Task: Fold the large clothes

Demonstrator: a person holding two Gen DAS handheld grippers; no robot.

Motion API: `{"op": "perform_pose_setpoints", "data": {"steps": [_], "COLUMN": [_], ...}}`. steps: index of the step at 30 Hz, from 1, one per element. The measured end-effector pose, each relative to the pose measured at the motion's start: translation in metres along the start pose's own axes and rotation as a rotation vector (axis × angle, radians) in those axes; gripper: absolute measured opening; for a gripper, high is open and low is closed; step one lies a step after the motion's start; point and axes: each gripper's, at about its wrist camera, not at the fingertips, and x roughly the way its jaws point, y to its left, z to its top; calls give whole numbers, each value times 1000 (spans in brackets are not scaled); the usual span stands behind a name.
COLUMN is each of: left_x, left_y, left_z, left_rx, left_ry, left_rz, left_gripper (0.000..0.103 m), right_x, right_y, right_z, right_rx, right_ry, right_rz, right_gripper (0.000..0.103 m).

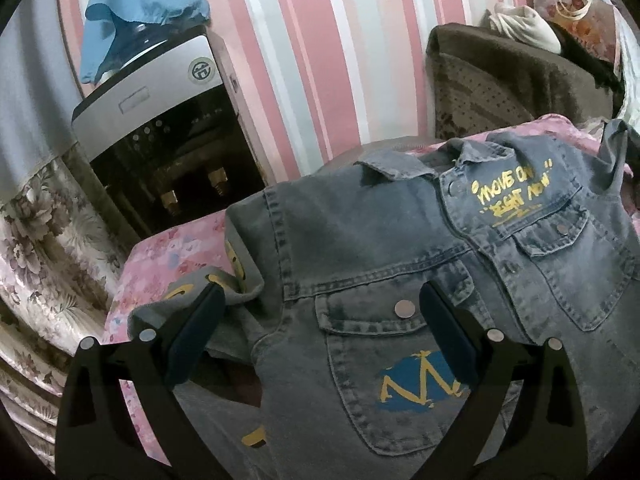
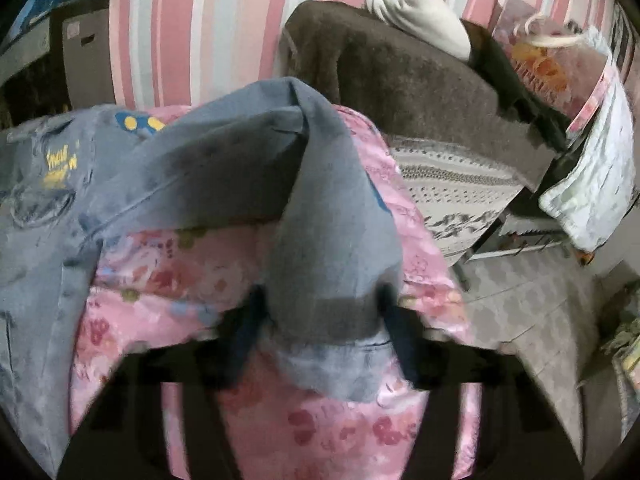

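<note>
A grey-blue denim jacket with yellow lettering lies front up on a pink floral cloth. My left gripper is open over its left chest pocket, a crumpled sleeve by the left finger. In the right wrist view the jacket body lies at the left. Its other sleeve is lifted off the pink cloth and hangs between the fingers of my right gripper, which is shut on the sleeve end. The view is blurred.
A water dispenser with a blue cloth on top stands at the back left against a pink striped wall. A brown-covered chair with white cloth and bags stands at the back right. Tiled floor lies to the right.
</note>
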Motion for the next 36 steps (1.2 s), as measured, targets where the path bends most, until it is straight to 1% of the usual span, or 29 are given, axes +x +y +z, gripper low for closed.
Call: {"op": "perform_pose_setpoints", "data": {"steps": [2,3,6,7,10,11,13,15,18,20,23,25,27,30,32,34,36], "left_x": [-1,-2,-2,-2,0,2,7,12,21,29,37,39,39,39,39,41,42], "left_y": [1,2,5,6,6,7,8,10,14,18,23,25,27,29,30,30,28], "left_z": [0,0,1,1,2,2,3,3,2,1,-1,-2,-3,-2,-2,-3,-3], "left_rx": [-6,-12,-28,-29,-28,-33,-52,-69,-94,-124,-149,-156,-163,-169,-164,-161,-155], "left_ry": [-7,-10,-12,-14,-18,-17,-12,-7,8,30,55,57,55,51,51,55,61], "left_rz": [-11,-17,-36,-45,-52,-54,-70,-73,-50,-61,-67,-62,-64,-68,-65,-61,-58], "left_gripper": [97,97,97,97,97,97,97,97,97,97,97,97,97,97,97,97,97], "right_x": [-1,-3,-19,-22,-32,-31,-25,-21,-19,-17,-20,-21,-21,-9,2,17,25], "right_y": [-1,0,11,16,42,52,77,105,137,165,198,221,244,263,273,277,278], "right_z": [6,8,16,19,34,39,52,61,74,89,99,108,113,119,120,116,109], "right_rx": [10,13,44,43,41,48,48,29,14,0,-16,-34,-59,-55,-64,-76,-106], "right_ry": [-19,-21,-40,-45,-52,-47,-28,-18,-16,-12,-6,-3,-6,17,33,66,75], "right_rz": [23,36,178,209,354,412,487,533,599,648,709,735,737,747,730,692,651], "right_gripper": [15,15,14,14,14,14,14,14,13,13,13,13,13,13,13,13,16]}}
